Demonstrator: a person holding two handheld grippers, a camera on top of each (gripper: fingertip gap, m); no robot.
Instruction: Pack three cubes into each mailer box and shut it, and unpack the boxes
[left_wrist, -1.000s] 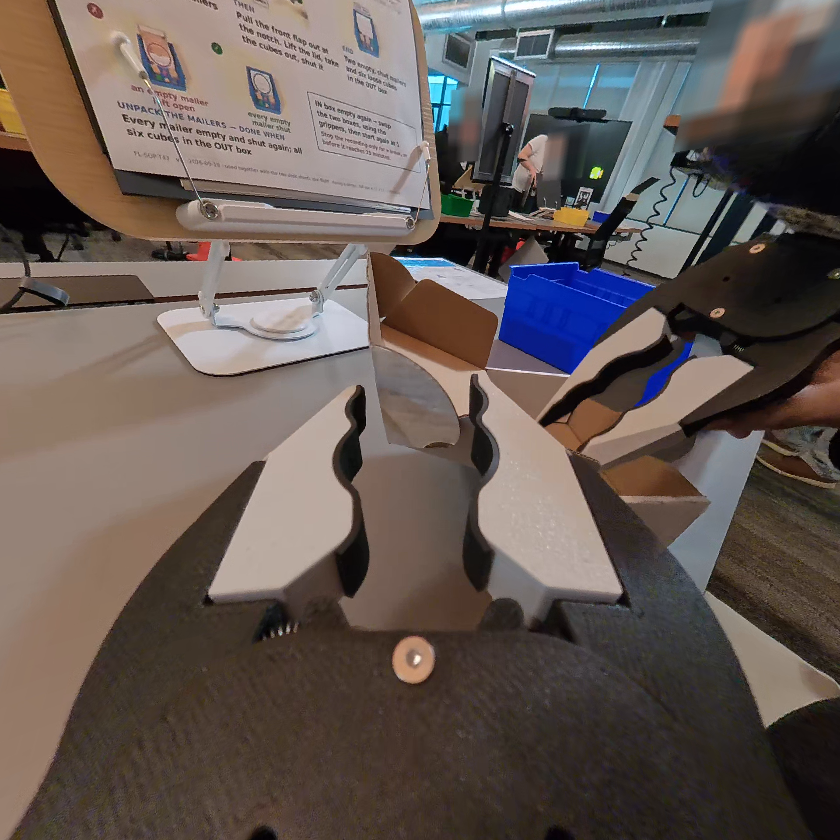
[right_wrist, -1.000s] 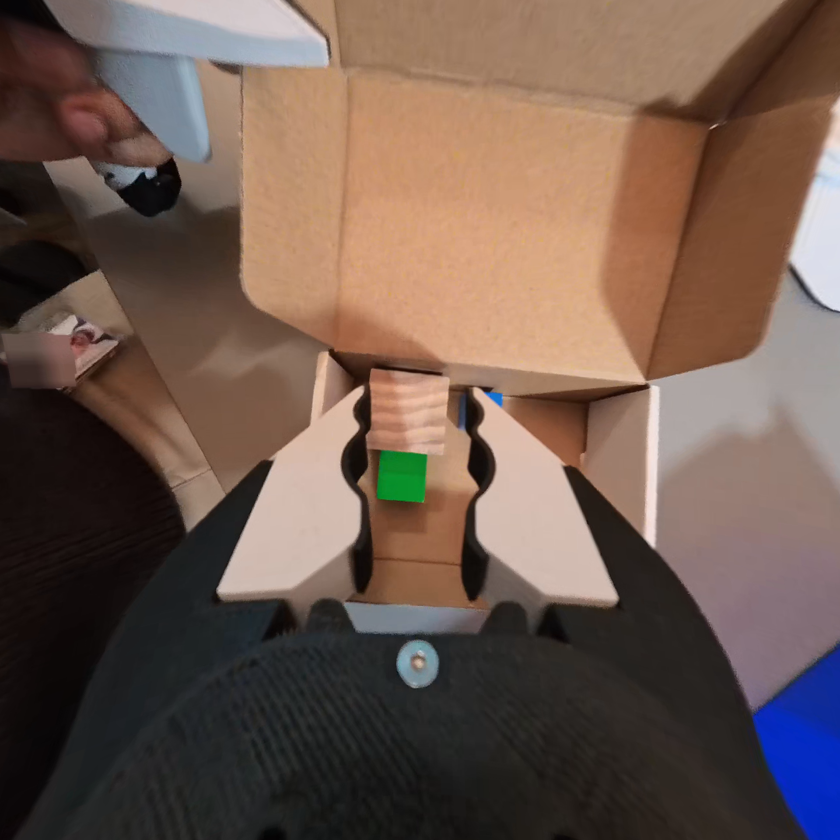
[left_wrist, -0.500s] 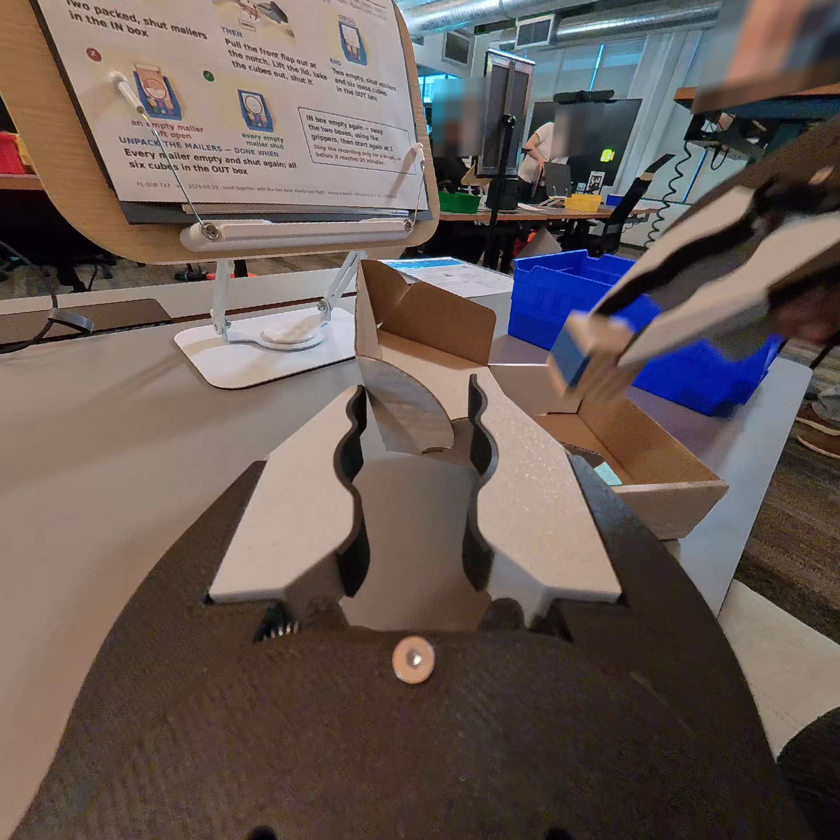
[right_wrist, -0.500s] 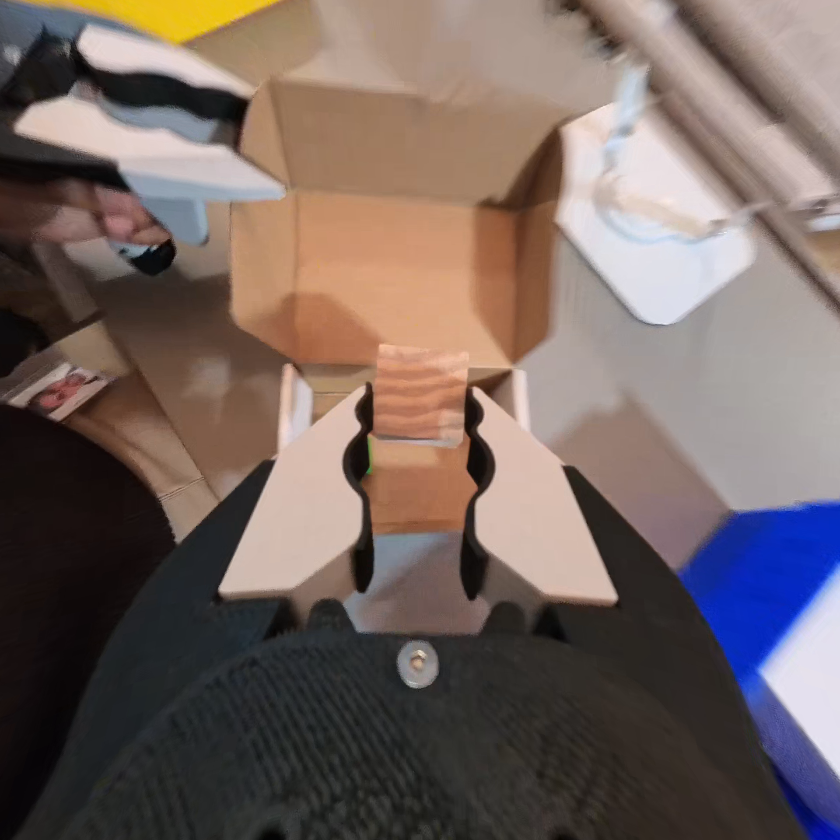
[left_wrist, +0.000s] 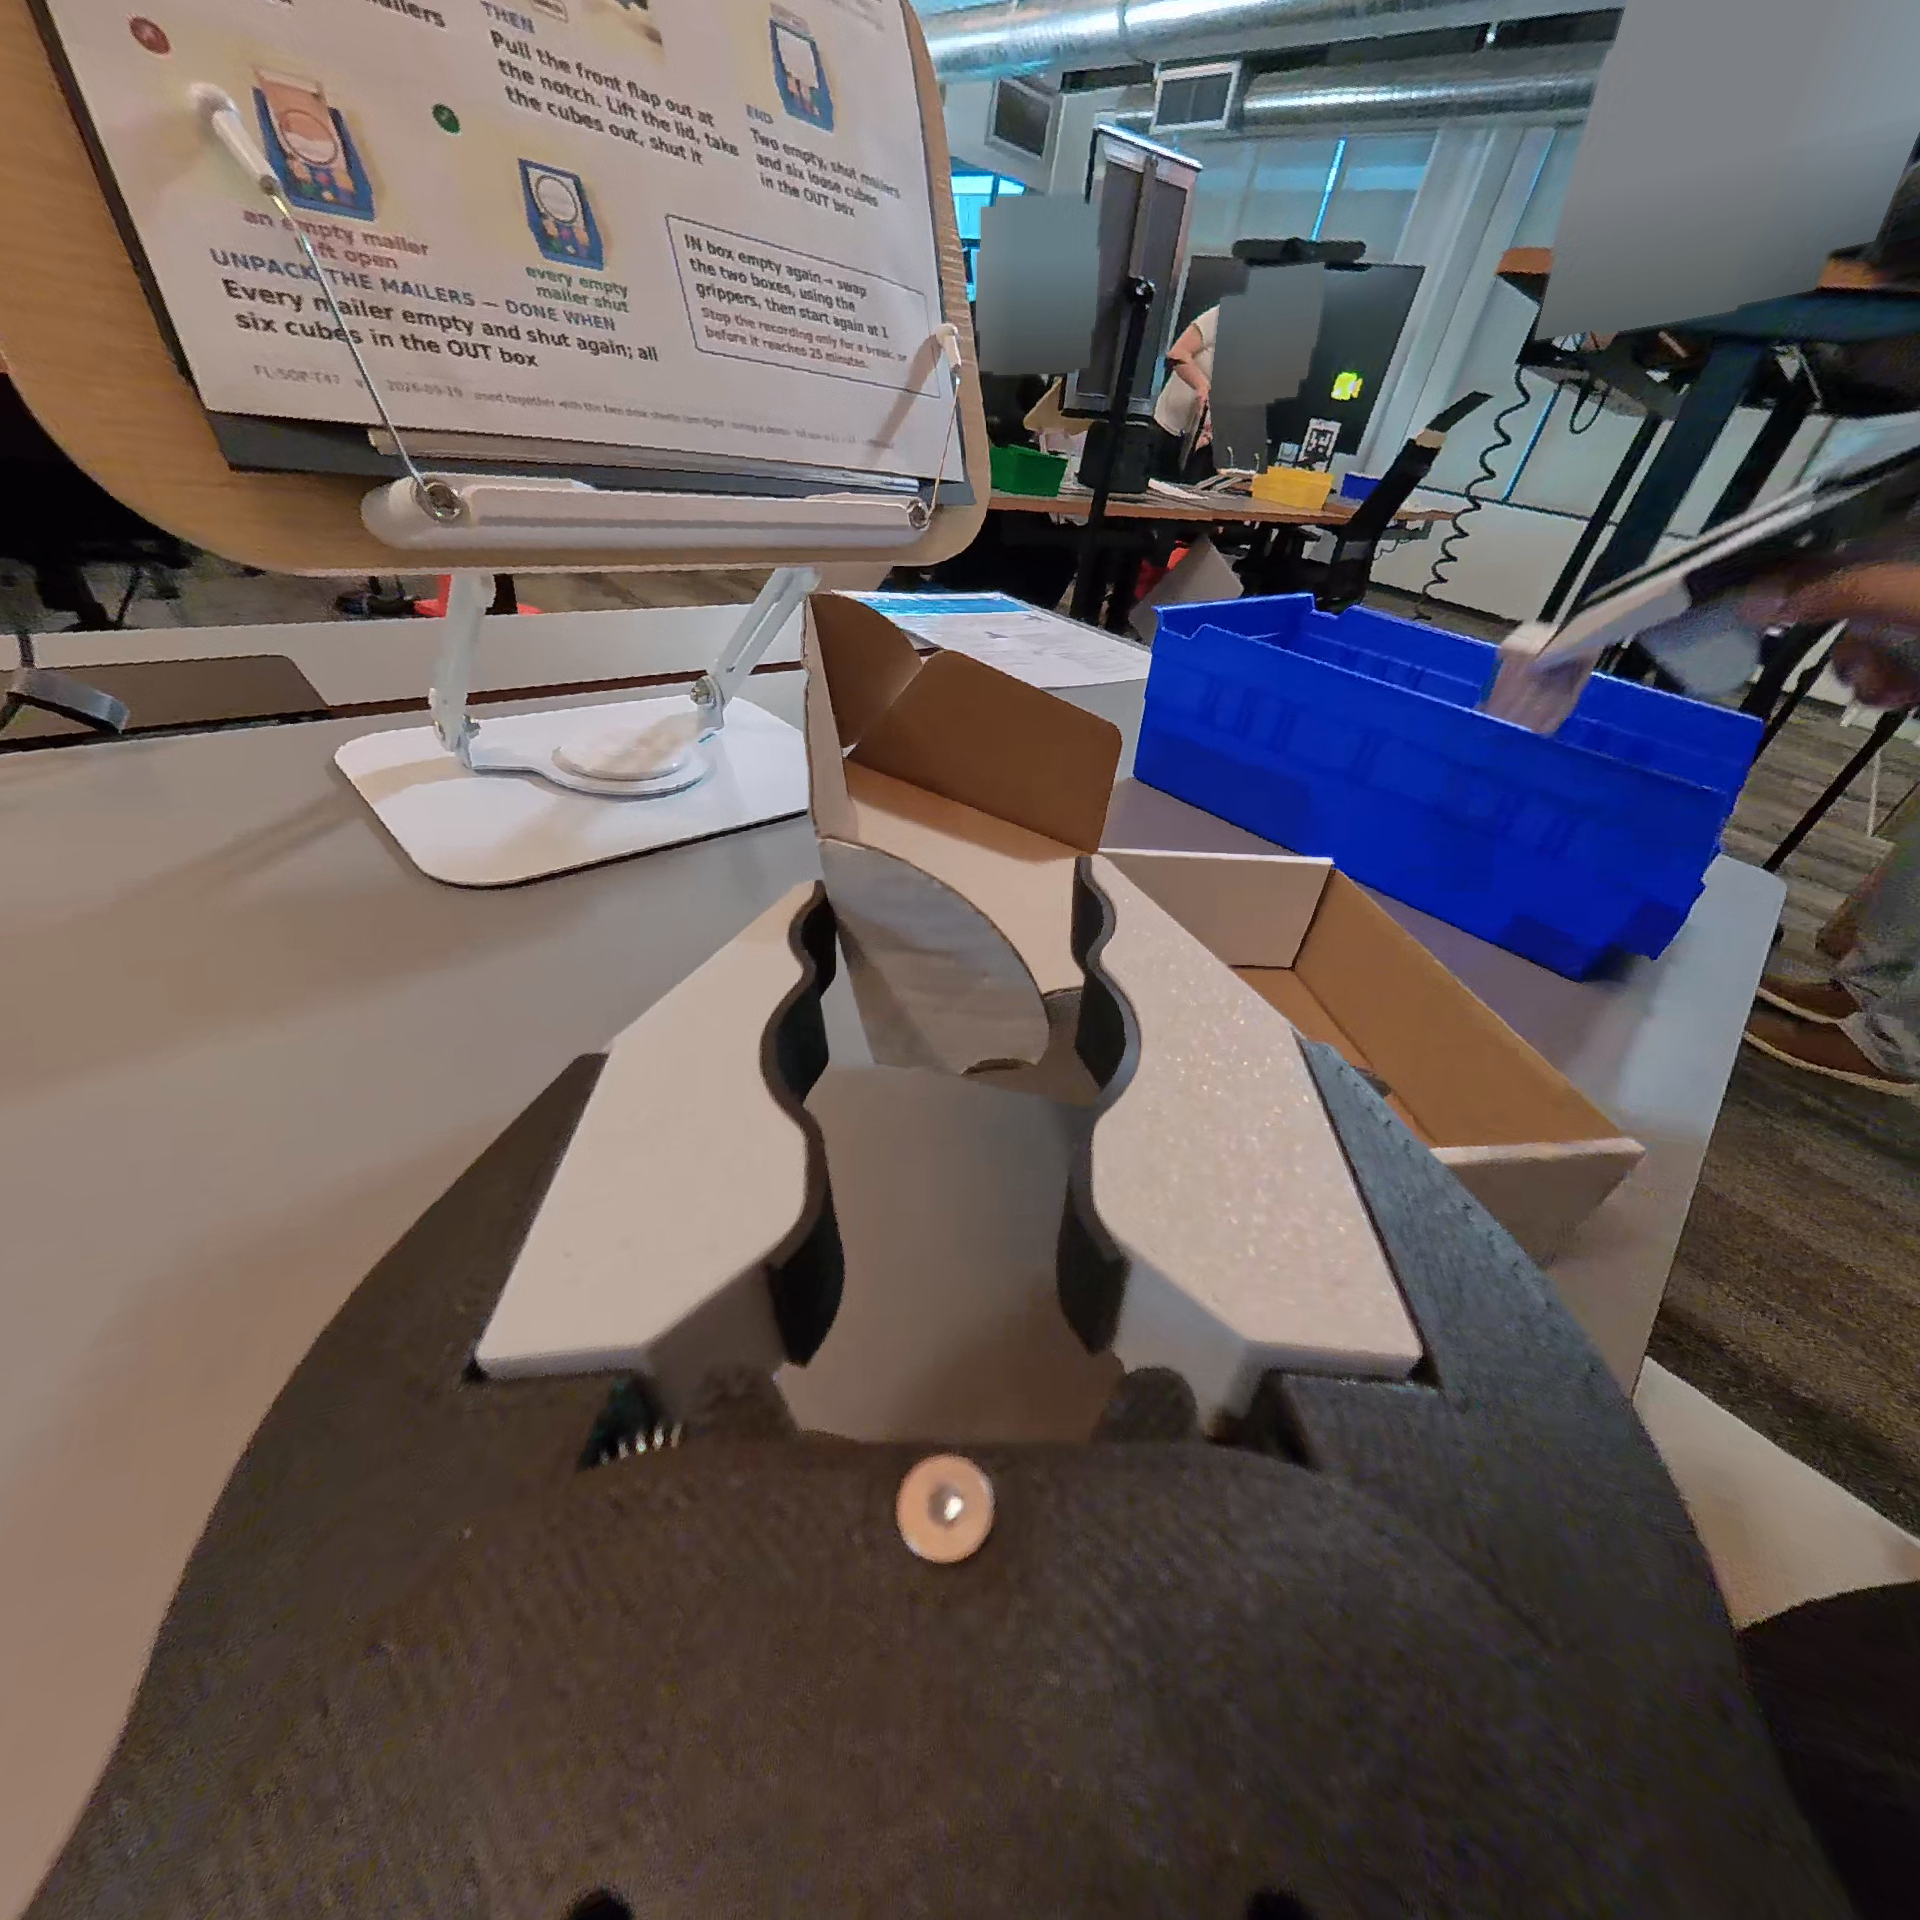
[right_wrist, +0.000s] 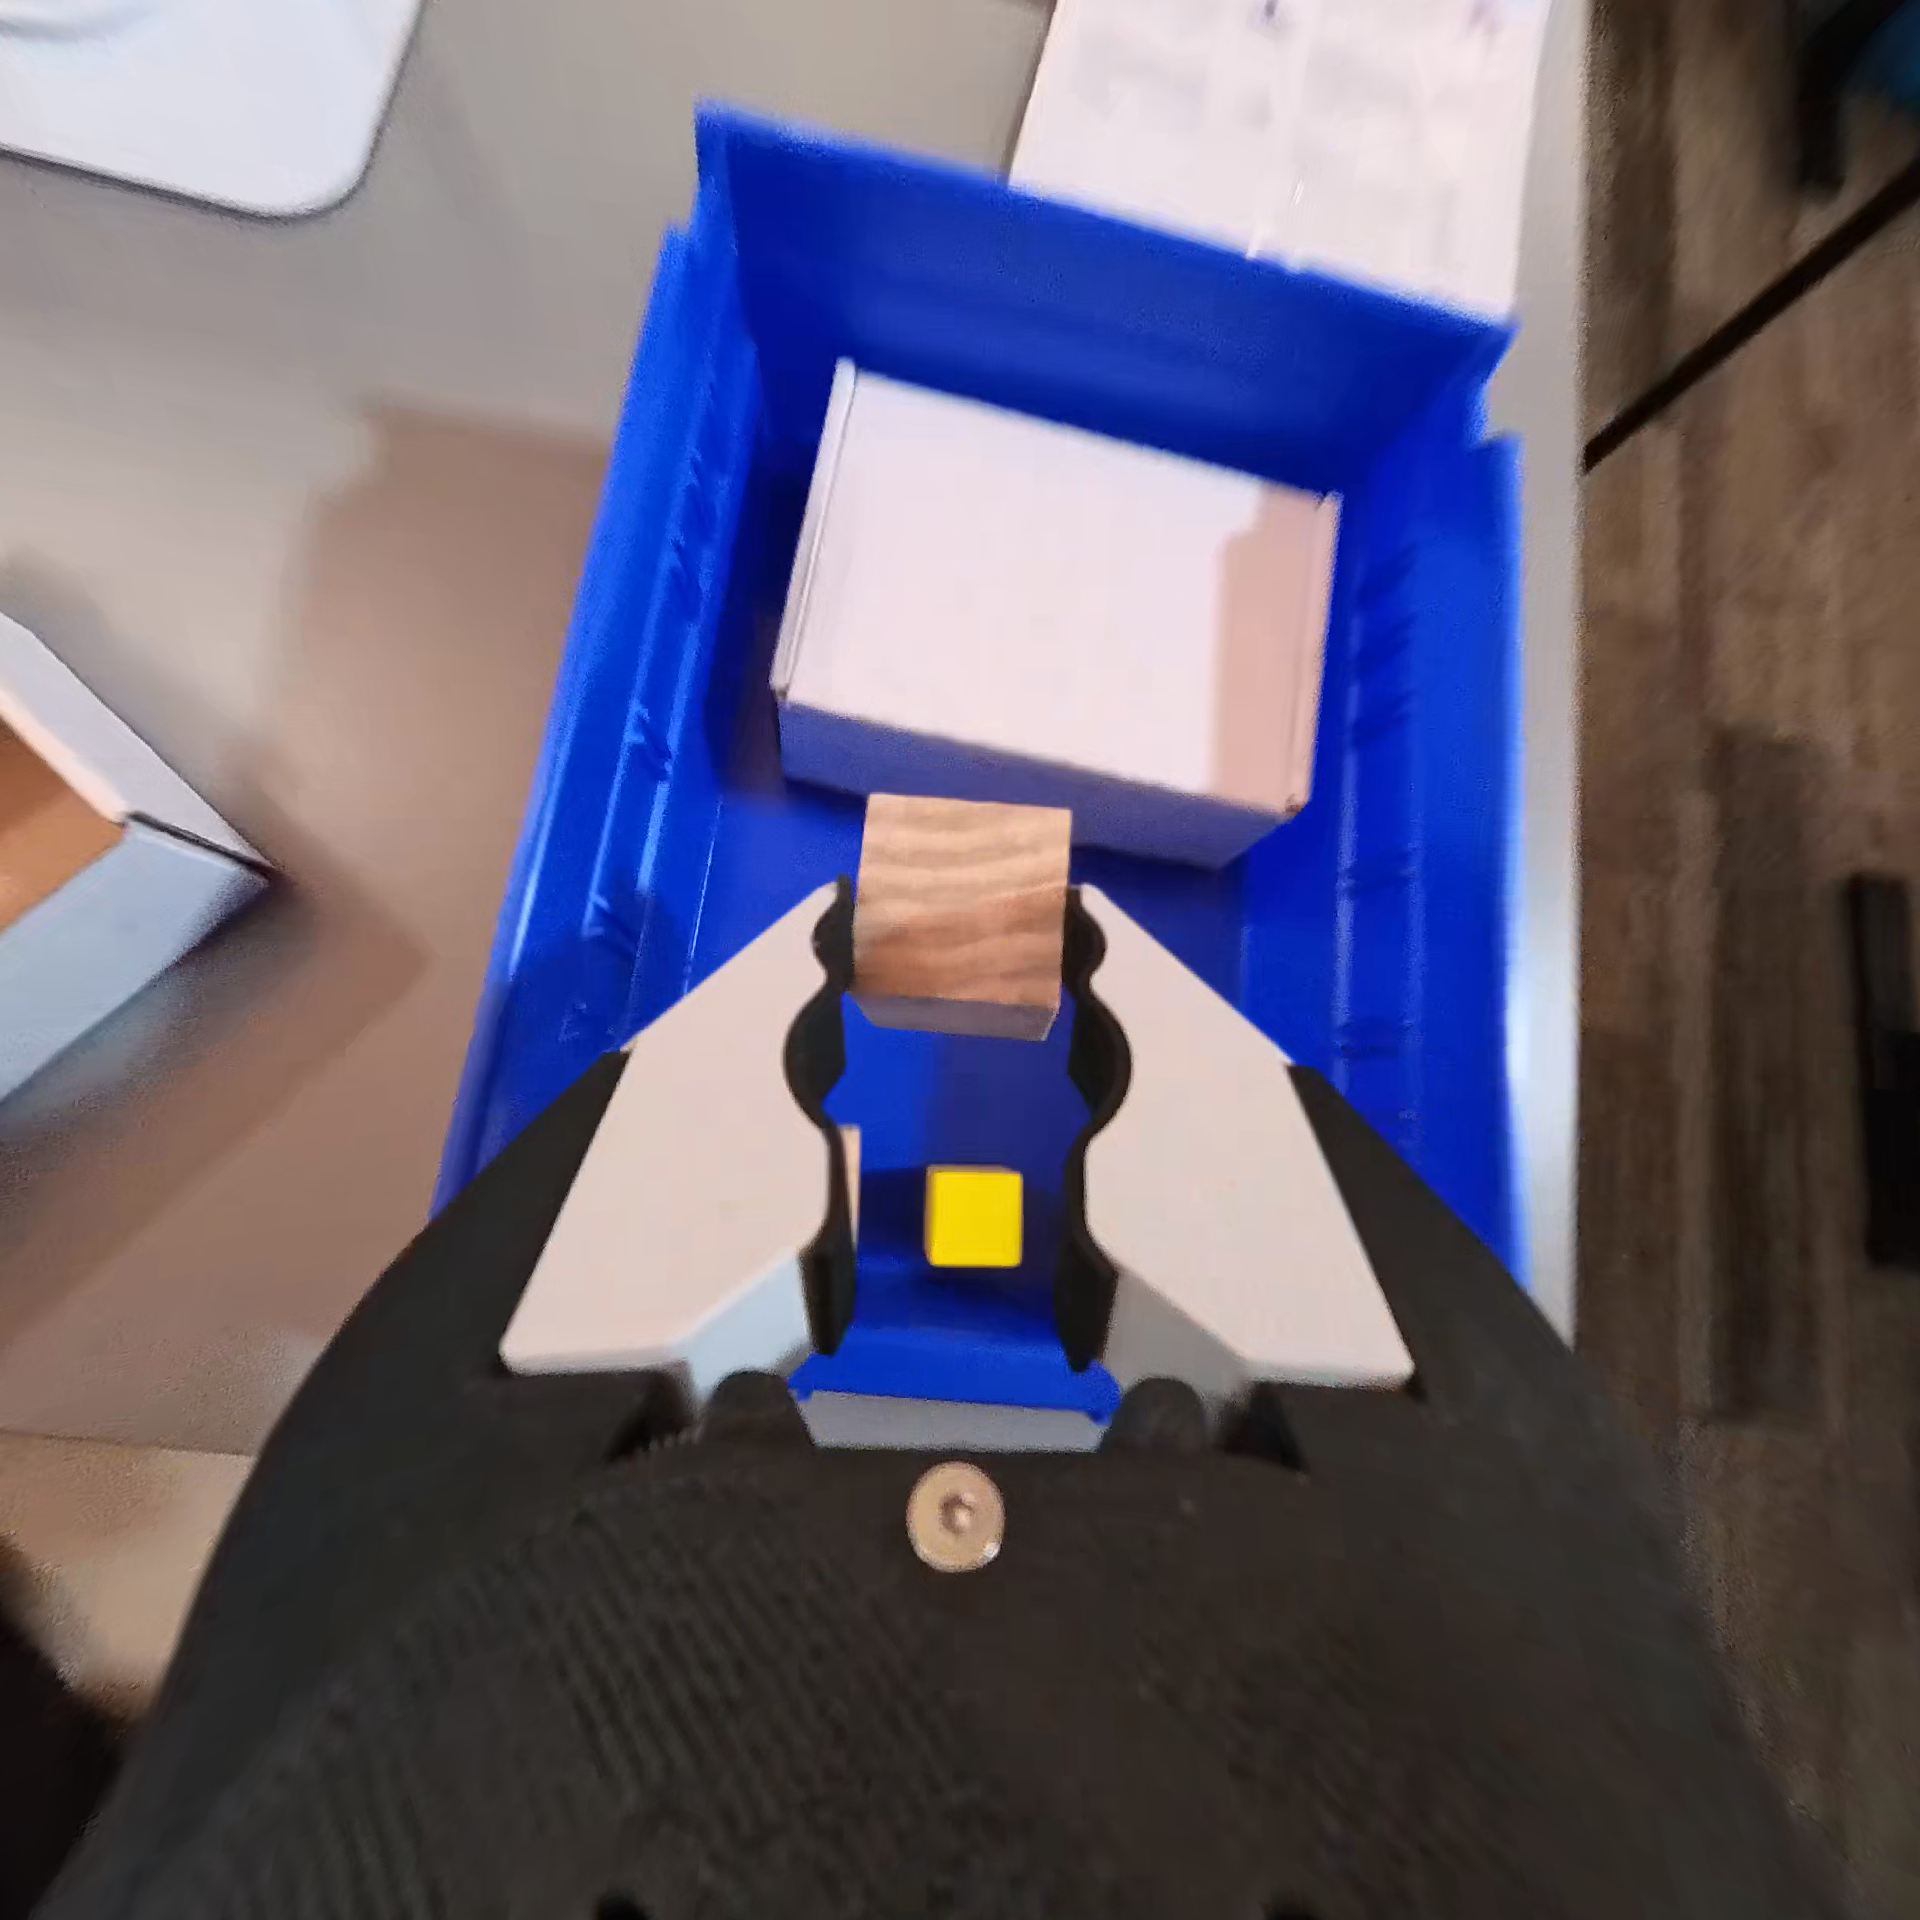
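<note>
The right gripper is clamped on a wooden cube held between its fingertips, above a blue bin. Below the jaws, a yellow cube lies on the bin floor; beyond them sits a closed white box. The left gripper has its jaws apart with nothing gripped; a flap of the open mailer box hangs between its tips, the box tray just right of them.

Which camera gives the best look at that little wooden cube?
The right wrist view: the wooden cube sits sharp between the right tongs, above the blue bin. The left wrist view shows only a distant blur.
</note>
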